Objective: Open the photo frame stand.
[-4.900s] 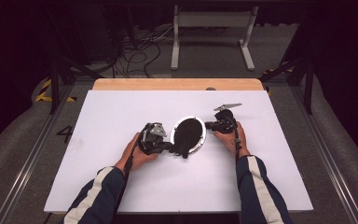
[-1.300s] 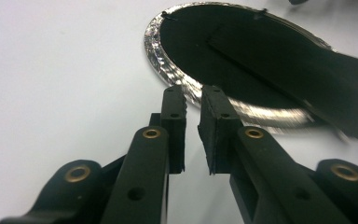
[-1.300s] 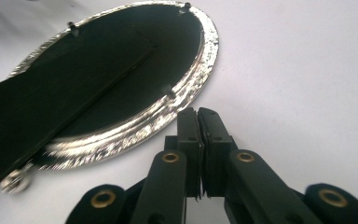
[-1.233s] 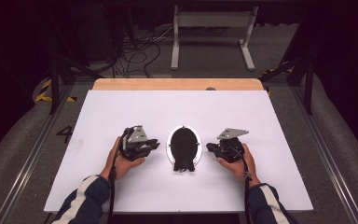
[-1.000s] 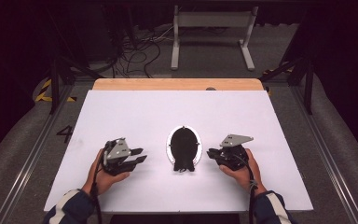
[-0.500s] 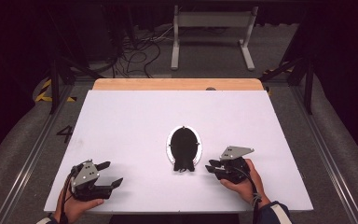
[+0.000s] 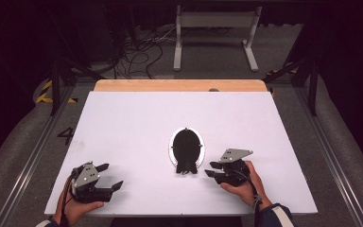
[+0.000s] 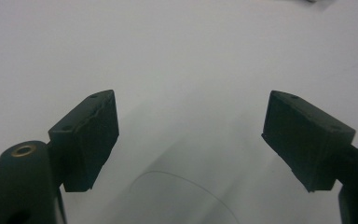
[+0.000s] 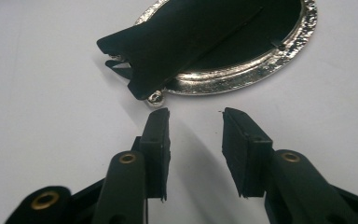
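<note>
High view: a "4" (image 7: 66, 135) marks the floor beside the table (image 7: 123, 113).

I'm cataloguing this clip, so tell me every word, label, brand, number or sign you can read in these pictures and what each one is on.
"4": a dark figure on the grey floor left of the white table.
Yellow and black hazard stripes, no wording: floor tape farther back on the left.
Nothing readable on the oval silver-rimmed frame, nor on the left gripper or right gripper.

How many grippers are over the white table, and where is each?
2: the left gripper near the table's front left corner, the right gripper beside the oval frame.
</note>
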### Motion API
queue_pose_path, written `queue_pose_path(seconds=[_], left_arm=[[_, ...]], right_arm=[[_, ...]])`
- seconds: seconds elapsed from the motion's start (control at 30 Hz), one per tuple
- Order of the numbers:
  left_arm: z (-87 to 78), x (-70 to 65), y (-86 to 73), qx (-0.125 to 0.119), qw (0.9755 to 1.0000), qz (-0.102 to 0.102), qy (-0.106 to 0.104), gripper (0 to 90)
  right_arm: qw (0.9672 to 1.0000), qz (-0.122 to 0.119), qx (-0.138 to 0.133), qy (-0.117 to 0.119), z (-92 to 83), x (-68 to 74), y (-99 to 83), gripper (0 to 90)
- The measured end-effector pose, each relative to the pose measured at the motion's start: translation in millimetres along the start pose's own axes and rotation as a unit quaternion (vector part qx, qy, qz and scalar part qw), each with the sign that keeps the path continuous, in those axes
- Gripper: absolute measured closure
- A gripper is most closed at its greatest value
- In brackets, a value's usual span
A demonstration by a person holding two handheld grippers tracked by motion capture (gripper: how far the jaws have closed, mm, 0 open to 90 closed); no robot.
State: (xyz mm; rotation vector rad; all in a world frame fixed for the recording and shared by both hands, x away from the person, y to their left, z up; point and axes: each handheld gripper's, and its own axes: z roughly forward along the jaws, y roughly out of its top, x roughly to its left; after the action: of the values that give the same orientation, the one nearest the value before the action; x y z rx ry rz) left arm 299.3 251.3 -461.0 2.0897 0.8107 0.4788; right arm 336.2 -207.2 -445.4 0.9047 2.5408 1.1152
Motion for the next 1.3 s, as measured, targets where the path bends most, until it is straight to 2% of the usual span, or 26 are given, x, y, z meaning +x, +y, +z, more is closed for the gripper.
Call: queue_pose_path(seconds=[0.1, 0.3, 0.47, 0.57, 0.63, 0.7, 0.8, 0.83, 1.0, 1.13, 1.3], left_arm=[[-1.3, 2.7, 0.0, 0.000, 0.9999, -0.010, 0.009, 17.9], [1.5, 3.6, 0.8, 0.004, 0.9999, -0.014, 0.007, 17.3], [2.1, 0.2, 0.8, 0.010, 0.9999, -0.002, 0.003, 17.3], [2.9, -1.1, 0.7, 0.014, 0.9999, -0.001, 0.000, 17.4], [3.9, -1.4, 1.0, 0.016, 0.9999, 0.000, 0.000, 17.4], [4.3, -1.2, 1.1, 0.015, 0.9999, 0.000, -0.001, 17.4], [6.8, -1.9, 1.5, 0.017, 0.9998, -0.003, -0.007, 17.4], [6.8, -2.2, 1.7, 0.019, 0.9998, 0.002, -0.006, 17.4], [7.5, -3.7, 1.9, 0.020, 0.9998, 0.000, -0.008, 17.4], [9.2, -4.0, 2.5, 0.022, 0.9997, 0.001, -0.012, 17.3], [10.1, -4.3, 2.6, 0.023, 0.9996, 0.000, -0.016, 17.2]], right_arm=[[0.9999, 0.000, 0.010, -0.001, 3.3, 2.0, -0.4, 60.1], [0.9998, -0.011, 0.018, 0.003, 8.6, 9.0, 2.6, 60.7], [0.9992, -0.027, 0.029, 0.003, 14.3, 18.2, 7.3, 63.5], [0.9988, -0.029, 0.038, 0.006, 17.2, 22.3, 10.6, 64.7], [0.9980, -0.040, 0.049, 0.003, 20.7, 25.6, 12.3, 64.9], [0.9979, -0.042, 0.049, 0.001, 21.8, 26.8, 12.9, 65.3], [0.9983, -0.032, 0.049, 0.006, 24.9, 26.9, 15.8, 66.4], [0.9981, -0.034, 0.051, 0.007, 25.9, 27.7, 16.9, 66.4], [0.9979, -0.034, 0.054, 0.008, 27.6, 29.2, 19.6, 66.4], [0.9983, -0.002, 0.051, 0.026, 28.6, 22.5, 20.5, 65.6], [0.9976, 0.017, 0.054, 0.040, 32.0, 20.2, 24.3, 61.8]])
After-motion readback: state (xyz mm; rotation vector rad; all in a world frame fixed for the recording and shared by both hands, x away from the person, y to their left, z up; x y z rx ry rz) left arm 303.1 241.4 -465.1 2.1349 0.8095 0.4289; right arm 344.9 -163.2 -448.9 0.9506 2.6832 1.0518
